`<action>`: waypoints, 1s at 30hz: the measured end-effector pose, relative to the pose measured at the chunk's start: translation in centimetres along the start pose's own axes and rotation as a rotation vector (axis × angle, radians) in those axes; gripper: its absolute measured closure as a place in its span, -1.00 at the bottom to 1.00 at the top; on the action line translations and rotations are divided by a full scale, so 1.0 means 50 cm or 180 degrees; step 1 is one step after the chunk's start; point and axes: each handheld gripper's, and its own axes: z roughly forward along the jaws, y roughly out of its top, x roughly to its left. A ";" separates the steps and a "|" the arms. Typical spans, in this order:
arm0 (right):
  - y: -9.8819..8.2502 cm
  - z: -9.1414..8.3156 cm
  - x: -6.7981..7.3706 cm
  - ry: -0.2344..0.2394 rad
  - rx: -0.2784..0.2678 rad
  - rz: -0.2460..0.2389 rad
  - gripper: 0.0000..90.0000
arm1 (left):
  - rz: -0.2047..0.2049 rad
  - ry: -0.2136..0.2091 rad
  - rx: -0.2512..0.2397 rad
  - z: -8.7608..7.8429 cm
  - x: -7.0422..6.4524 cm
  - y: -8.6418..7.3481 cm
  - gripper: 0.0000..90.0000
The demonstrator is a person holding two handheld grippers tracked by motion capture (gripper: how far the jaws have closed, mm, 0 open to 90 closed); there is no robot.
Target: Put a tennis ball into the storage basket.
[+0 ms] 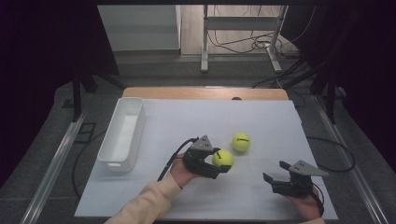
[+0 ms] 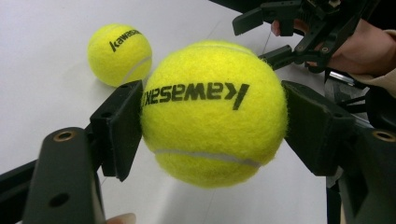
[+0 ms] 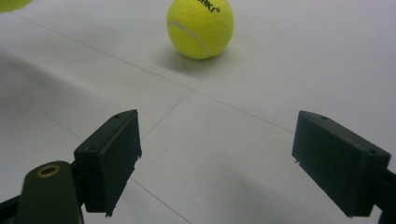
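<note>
Left hand-held gripper (image 1: 223, 164): my jaws are clamped on the held tennis ball (image 2: 212, 112), one pad on each side at its widest part, so it cannot roll out as I carry it. It hangs off the bench (image 1: 187, 121), a little left of the middle and toward the near edge.

White bin (image 1: 122, 133): it stands along the left edge of the bench, long side running front to back, open top up and empty as far as I can see. I judge it to be where the balls should go, which is why I grip the ball from the sides and leave its underside free to drop.

Held tennis ball: the black lettering reads upside down in my left gripper view, since my hand is turned over.

Second tennis ball (image 1: 241, 142): it rests on the bench near the middle, just beyond the held one and apart from it, waiting its turn, I would say.

Right hand-held gripper (image 1: 274, 176): my jaws stand wide apart with nothing between them, low over the bench near the right part of the near edge. It points toward the second ball (image 3: 200, 28), well short of it; I read this as readiness for that pickup.
</note>
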 end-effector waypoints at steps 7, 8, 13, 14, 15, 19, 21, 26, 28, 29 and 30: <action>0.000 0.000 0.000 0.0002 -0.0003 -0.0003 -0.64 | -0.0008 0.0020 0.0001 -0.010 0.007 0.002 -0.42; 0.000 0.000 0.000 0.0002 -0.0002 -0.0003 -0.64 | -0.0010 0.0022 -0.0007 -0.014 0.009 0.003 -0.42; 0.000 0.000 0.000 0.0003 -0.0001 -0.0002 -0.64 | -0.0026 0.0068 -0.0047 -0.028 0.016 0.005 -0.42; 0.000 0.000 0.000 0.0002 -0.0002 -0.0001 -0.64 | -0.0031 0.0081 -0.0047 -0.032 0.018 0.005 -0.42; 0.000 0.000 0.000 0.0002 -0.0003 0.0001 -0.64 | -0.0028 0.0095 -0.0054 -0.034 0.019 0.005 -0.42; 0.000 0.000 0.000 0.0005 0.0000 0.0000 -0.64 | -0.0042 0.0129 -0.0080 -0.045 0.025 0.008 -0.42; 0.000 0.000 0.000 0.0006 -0.0004 0.0003 -0.64 | -0.0049 0.0148 -0.0098 -0.052 0.028 0.009 -0.42; 0.000 0.000 0.000 0.0005 -0.0004 0.0003 -0.64 | -0.0066 0.0193 -0.0135 -0.068 0.036 0.012 -0.42; 0.000 0.000 0.000 0.0005 -0.0004 0.0004 -0.64 | -0.0075 0.0209 -0.0135 -0.072 0.039 0.012 -0.42; 0.000 0.000 0.000 0.0006 -0.0004 0.0006 -0.64 | -0.0069 0.0228 -0.0134 -0.075 0.041 0.013 -0.42; 0.000 0.000 0.000 0.0005 -0.0009 -0.0001 -0.64 | -0.0077 0.0254 -0.0142 -0.080 0.043 0.013 -0.42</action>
